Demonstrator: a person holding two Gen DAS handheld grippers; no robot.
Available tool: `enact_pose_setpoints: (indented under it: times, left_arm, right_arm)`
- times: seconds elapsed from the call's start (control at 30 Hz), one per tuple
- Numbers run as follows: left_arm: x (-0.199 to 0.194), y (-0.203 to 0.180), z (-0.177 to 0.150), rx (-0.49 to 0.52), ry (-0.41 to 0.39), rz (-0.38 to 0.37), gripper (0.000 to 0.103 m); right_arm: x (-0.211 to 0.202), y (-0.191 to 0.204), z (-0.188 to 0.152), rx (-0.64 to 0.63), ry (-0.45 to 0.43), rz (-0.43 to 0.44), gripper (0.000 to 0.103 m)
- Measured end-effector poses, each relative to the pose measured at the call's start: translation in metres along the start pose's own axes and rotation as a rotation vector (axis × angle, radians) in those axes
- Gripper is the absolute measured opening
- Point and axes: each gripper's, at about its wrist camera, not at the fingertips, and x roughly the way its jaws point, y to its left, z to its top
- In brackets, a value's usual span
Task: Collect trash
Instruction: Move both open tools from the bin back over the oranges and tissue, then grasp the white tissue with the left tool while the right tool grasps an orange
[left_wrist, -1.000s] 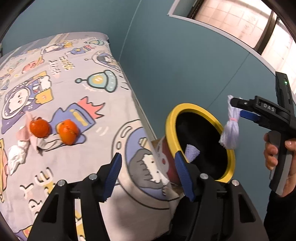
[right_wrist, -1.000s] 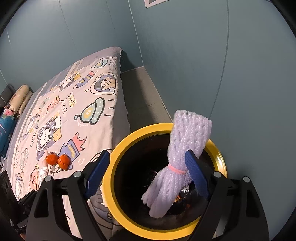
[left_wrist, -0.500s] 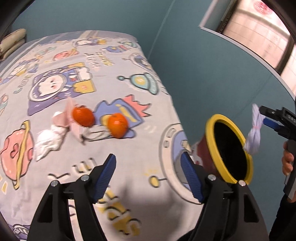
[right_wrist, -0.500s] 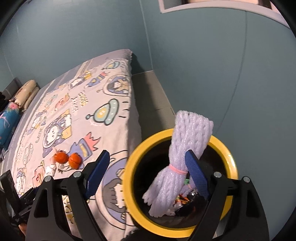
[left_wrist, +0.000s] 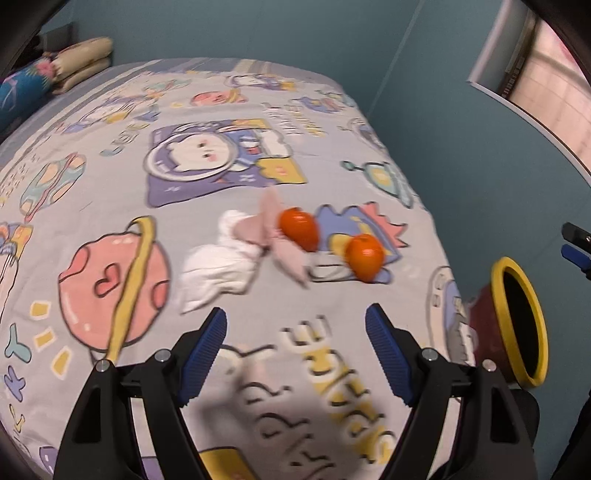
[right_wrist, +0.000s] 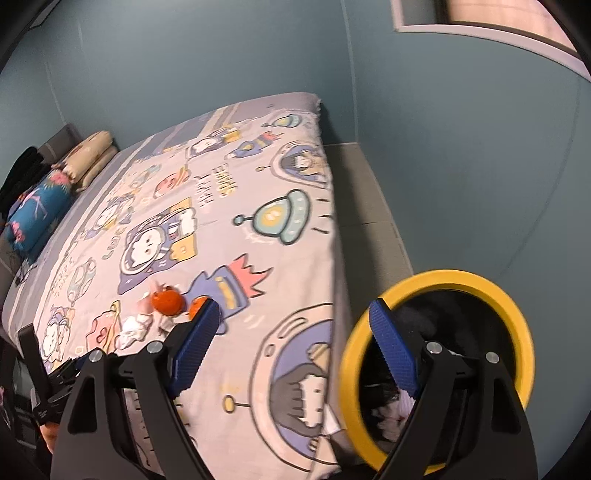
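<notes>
On the cartoon-print bed sheet lie two oranges, a crumpled white tissue and a pink wrapper. My left gripper hovers just short of them, its jaws opening with nothing between them. Beside the bed stands the yellow-rimmed bin. My right gripper is open and empty, over the bed edge next to the bin. A purple foam net lies inside the bin. One orange and the tissue also show in the right wrist view.
Pillows are stacked at the far end of the bed. A teal wall runs close along the bed's right side, leaving a narrow grey floor strip. A window sits high on that wall. My right gripper's tip shows above the bin.
The purple foam net left my right gripper and now lies in the bin. My left gripper swung from the bin over the bed toward the oranges, and its jaws widened.
</notes>
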Motion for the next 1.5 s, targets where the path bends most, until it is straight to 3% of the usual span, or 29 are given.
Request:
enact_pose_setpoints:
  times: [0.53,0.97,1.3,1.5]
  left_arm:
    - [0.025,0.052,0.007,-0.046,0.032,0.070,0.074]
    - [0.053,0.055,0.021,-0.028,0.053,0.059,0.074]
    - [0.084,0.057,0.028,-0.020,0.096,0.071,0.074]
    - [0.098,0.058,0.029,-0.021,0.123,0.064,0.055]
  right_arm:
    - [0.082,0.082,-0.011,-0.104,0.107,0.069,0.079]
    - [0.147,0.117,-0.027,-0.156,0.174,0.047,0.077]
    - [0.176,0.139,-0.024,-0.228,0.173,0.051,0.075]
    - [0.194,0.154,-0.020,-0.264,0.217,0.124,0.070]
